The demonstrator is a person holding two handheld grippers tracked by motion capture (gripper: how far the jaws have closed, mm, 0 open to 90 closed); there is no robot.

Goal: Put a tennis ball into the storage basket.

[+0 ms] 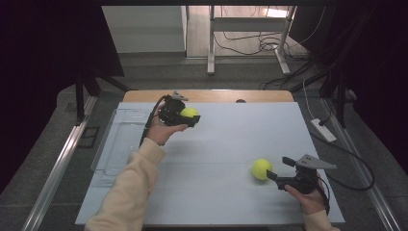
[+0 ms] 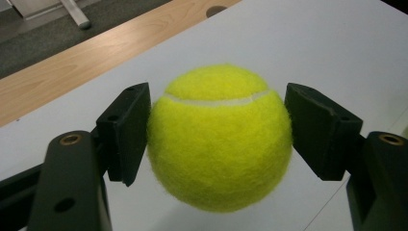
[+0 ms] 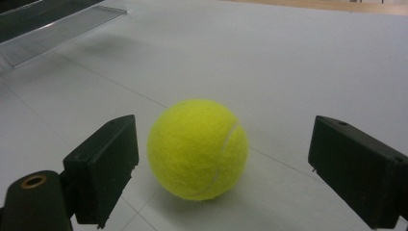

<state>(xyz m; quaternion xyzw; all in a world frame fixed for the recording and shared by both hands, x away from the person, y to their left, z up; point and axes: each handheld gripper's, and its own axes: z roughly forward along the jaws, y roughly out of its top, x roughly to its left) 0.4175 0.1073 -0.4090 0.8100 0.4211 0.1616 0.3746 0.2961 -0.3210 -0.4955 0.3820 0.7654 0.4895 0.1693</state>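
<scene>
A: Yellow tennis ball point(image 2: 219, 137) is clamped in the left gripper point(image 1: 185, 114), lifted off the bench point(image 1: 231, 144) at the far left, near a clear tray point(image 1: 120, 139).

B: Yep, and the right gripper point(image 1: 274, 174) sits spread wide around a second ball point(image 3: 197, 149) resting near right, not touching it.

Dark curtains point(image 1: 43, 43), grey floor point(image 1: 159, 72), white-topped table point(image 1: 231, 139), metal frame legs point(image 1: 210, 43).

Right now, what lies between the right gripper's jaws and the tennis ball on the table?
Nothing. In the right gripper view, the right gripper stands open around the tennis ball, bare white table showing in both gaps.
</scene>
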